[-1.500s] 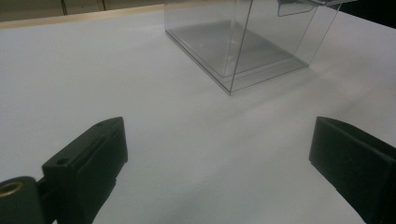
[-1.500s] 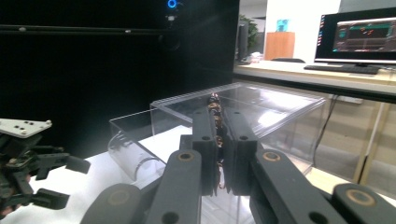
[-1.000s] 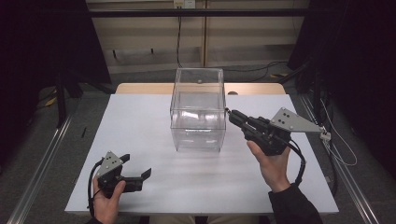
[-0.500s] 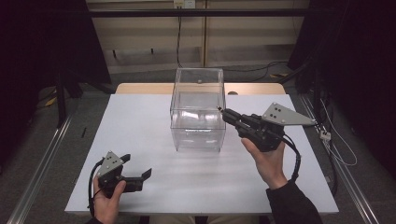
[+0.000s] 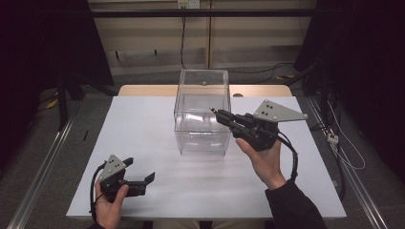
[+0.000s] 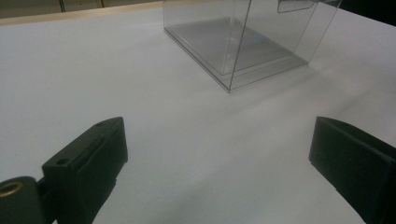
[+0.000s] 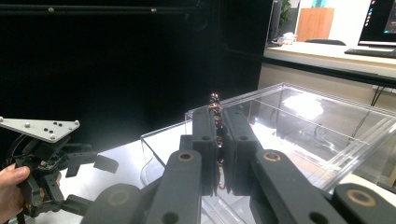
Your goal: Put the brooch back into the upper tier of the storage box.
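A clear plastic box [image 5: 203, 109] with an open top stands in the middle of the white table [image 5: 143, 124]. My right gripper [image 5: 219, 114] is held above the table at the box's right wall, its tips over the rim. It is shut on a small brown beaded piece [image 7: 215, 108] that pokes out above the jaws; how long it is cannot be made out. My left gripper [image 5: 141, 169] rests low at the table's front left, open, with nothing between its jaws. The box [image 6: 243, 42] lies well ahead of the left gripper [image 6: 219, 158].
The table's wooden far edge [image 5: 148, 89] runs behind the box. Metal rails [image 5: 43, 167] flank the table on the floor at both sides. Cables [image 5: 344, 148] lie on the floor at the right. Bare table surface lies between the left gripper and the box.
My right gripper has moved left and slightly up with the beaded piece, from beside the box's right wall to over its rim. The left gripper has stayed put.
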`<move>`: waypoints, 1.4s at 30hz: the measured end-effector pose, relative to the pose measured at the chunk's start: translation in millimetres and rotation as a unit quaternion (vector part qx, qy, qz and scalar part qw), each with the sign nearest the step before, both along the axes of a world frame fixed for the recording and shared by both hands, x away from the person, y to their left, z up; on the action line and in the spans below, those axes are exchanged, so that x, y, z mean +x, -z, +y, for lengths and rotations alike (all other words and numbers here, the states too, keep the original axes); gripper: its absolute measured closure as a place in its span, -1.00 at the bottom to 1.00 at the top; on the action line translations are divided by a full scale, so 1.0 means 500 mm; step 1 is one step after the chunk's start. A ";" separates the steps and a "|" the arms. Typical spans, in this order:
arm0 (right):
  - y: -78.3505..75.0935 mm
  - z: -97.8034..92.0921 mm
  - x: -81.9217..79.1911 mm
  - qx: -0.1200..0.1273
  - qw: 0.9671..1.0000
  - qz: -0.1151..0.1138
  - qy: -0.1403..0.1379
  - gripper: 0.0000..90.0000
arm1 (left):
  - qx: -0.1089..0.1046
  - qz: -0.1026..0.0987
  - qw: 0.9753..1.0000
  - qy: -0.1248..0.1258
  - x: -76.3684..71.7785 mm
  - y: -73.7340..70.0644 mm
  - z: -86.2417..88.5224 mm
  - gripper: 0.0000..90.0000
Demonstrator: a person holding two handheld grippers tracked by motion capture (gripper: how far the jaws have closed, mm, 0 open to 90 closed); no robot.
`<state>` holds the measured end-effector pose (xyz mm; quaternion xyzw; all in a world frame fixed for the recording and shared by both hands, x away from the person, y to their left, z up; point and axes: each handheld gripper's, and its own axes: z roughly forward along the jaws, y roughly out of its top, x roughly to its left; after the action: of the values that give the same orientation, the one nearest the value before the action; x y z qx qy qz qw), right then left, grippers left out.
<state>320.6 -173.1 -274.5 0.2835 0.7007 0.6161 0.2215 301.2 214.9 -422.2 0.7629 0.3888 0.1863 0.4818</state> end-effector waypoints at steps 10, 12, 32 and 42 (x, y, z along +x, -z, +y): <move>-0.007 0.026 0.019 -0.010 1.000 0.006 -0.008 0.89 | 0.000 0.001 1.000 -0.001 0.000 0.000 0.000 -0.91; -0.007 0.030 0.021 -0.016 1.000 0.005 -0.008 0.89 | 0.000 0.001 1.000 0.000 0.000 0.000 0.000 -0.91; 0.000 0.066 0.041 -0.038 0.999 0.020 -0.013 0.89 | 0.000 -0.001 1.000 0.000 0.000 0.000 0.002 -0.91; 0.011 0.056 0.041 -0.038 0.999 0.028 -0.008 0.88 | 0.002 -0.001 1.000 -0.002 0.000 -0.001 0.002 -0.91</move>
<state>341.3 -145.2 -279.8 0.2865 0.7319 0.5823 0.2078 301.1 216.1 -421.6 0.7628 0.3896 0.1889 0.4803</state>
